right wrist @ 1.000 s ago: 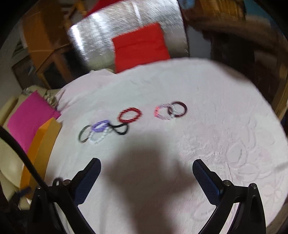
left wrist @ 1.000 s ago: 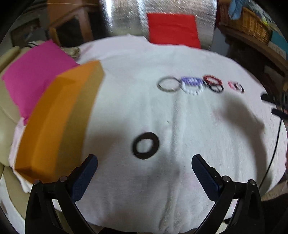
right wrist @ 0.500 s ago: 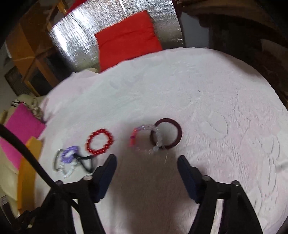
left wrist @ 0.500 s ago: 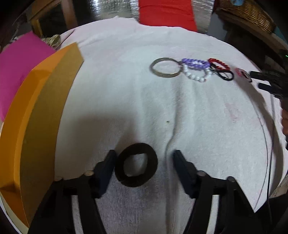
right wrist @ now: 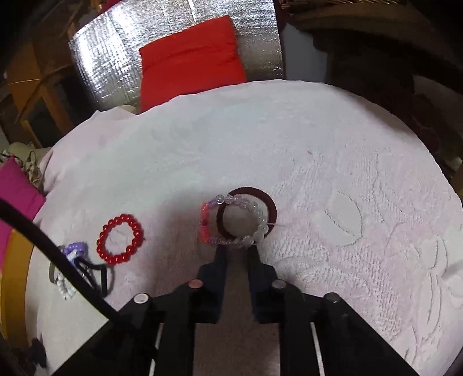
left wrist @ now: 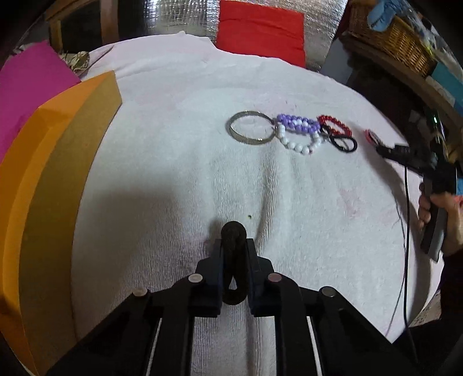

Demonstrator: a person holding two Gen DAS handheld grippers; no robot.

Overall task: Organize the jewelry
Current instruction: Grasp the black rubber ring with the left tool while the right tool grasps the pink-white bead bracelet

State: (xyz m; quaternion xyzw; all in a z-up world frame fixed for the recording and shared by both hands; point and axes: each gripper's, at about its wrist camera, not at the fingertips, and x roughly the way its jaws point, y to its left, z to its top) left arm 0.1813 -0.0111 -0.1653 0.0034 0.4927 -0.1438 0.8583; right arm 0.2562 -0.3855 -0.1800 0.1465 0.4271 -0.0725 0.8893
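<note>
My left gripper (left wrist: 233,248) is shut on a black fabric hair band (left wrist: 233,231), squeezed flat between its fingers just above the white towel (left wrist: 173,162). Farther off lie a metal bangle (left wrist: 251,127), a purple bead bracelet (left wrist: 298,123), a white bead bracelet (left wrist: 298,146), a red bead bracelet (left wrist: 335,127) and a thin black hair tie (left wrist: 343,144). My right gripper (right wrist: 236,249) is nearly closed, its tips at the near rim of a clear-and-pink bead bracelet (right wrist: 231,219) that overlaps a dark maroon band (right wrist: 269,208). The red bead bracelet (right wrist: 121,243) lies to its left.
An orange foam block (left wrist: 52,185) and a magenta sheet (left wrist: 26,86) lie along the left edge. A red cushion (left wrist: 260,26) against silver foil stands at the back. A wicker basket (left wrist: 390,37) sits on a shelf at back right. A black cable (right wrist: 58,260) crosses the right wrist view.
My left gripper closed on the black hair band and squeezed it flat. My right gripper moved in on the clear-and-pink bracelet and narrowed its jaws around its near rim.
</note>
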